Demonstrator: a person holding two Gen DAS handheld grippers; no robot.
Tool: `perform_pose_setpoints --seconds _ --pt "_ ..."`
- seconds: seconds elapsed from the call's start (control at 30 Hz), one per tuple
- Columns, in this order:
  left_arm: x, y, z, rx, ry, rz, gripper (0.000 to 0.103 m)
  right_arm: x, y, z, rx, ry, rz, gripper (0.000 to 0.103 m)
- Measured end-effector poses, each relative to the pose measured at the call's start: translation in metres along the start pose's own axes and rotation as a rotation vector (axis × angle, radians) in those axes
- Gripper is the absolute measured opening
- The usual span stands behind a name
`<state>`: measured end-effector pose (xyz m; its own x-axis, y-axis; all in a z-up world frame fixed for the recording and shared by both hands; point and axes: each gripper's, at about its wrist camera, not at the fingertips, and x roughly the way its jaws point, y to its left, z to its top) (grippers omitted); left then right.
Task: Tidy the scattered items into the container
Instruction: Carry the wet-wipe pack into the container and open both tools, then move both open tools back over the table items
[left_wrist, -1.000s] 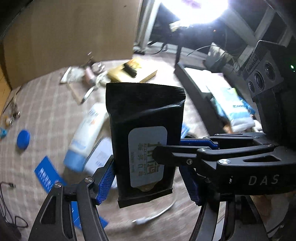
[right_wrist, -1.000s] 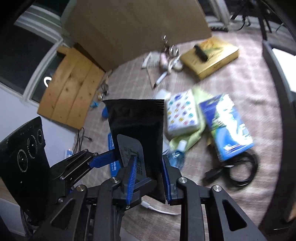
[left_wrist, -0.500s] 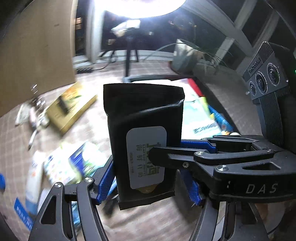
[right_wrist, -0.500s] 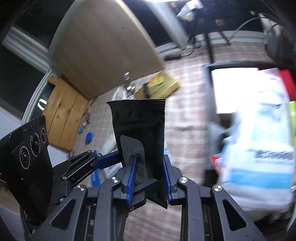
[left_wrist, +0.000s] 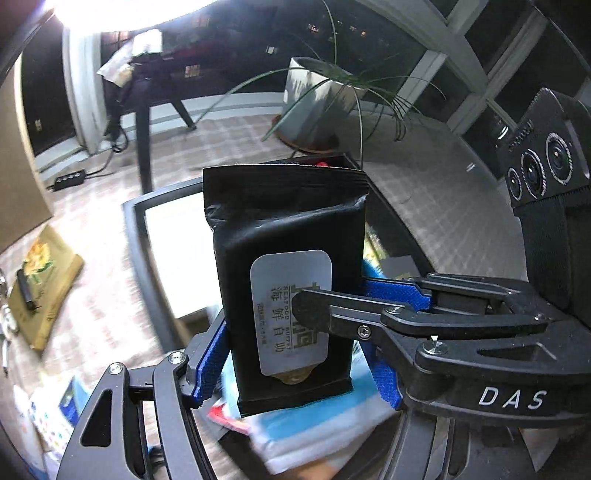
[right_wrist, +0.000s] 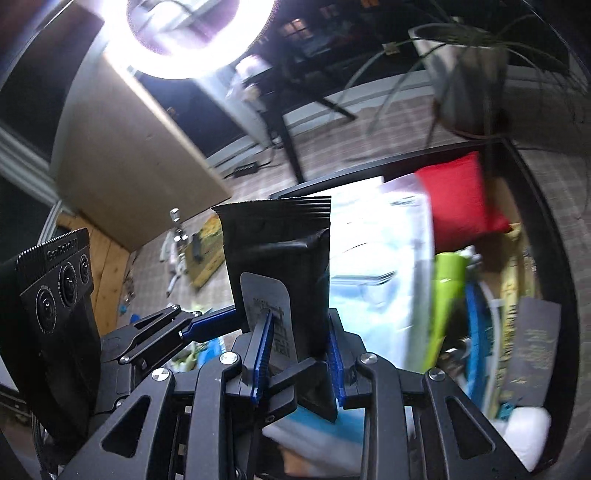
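A black wet-wipe packet with a grey label stands upright, held by both grippers. My left gripper is shut on its two side edges near the bottom. My right gripper is shut across its front and back; one of its fingers lies over the label. The packet hangs above the near left part of the black container. In the container lie a white and blue pack, a red packet and a green item.
On the checked floor left of the container lie a yellow-green box with a black stick on it and colourful packets. Behind the container stand a potted plant, a dark table leg and a power strip.
Both grippers carried the black packet rightwards, from above the scattered items on the floor to above the container. Their hold on it looks the same.
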<state>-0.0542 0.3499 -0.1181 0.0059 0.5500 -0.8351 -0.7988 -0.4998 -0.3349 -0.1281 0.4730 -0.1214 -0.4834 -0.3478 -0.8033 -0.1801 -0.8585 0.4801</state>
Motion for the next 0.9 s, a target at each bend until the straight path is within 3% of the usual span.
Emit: perform_pose_setpoints --seconds 0.17,0.27,0.4,0.6,0.9 --pt "0.006 -0.007 0.005 -0.004 -0.011 0.009 0.073 -0.008 -0.015 0.008 0.022 -0.012 -0.041 0.028" --pt "-0.002 -0.004 0.001 0.013 -0.032 0.041 0.073 -0.017 -0.020 0.008 0.028 -0.051 -0.084 0.045" --pt "-0.018 0.015 -0.007 -0.010 -0.043 0.093 0.073 -0.020 -0.015 0.007 0.017 -0.061 -0.079 0.047" --pt "-0.044 0.054 -0.034 -0.050 -0.046 0.163 0.074 -0.007 0.015 0.000 -0.060 -0.044 -0.081 0.048" --pt "-0.091 0.131 -0.095 -0.124 -0.030 0.345 0.076 0.024 0.077 -0.021 -0.231 0.010 -0.063 0.051"
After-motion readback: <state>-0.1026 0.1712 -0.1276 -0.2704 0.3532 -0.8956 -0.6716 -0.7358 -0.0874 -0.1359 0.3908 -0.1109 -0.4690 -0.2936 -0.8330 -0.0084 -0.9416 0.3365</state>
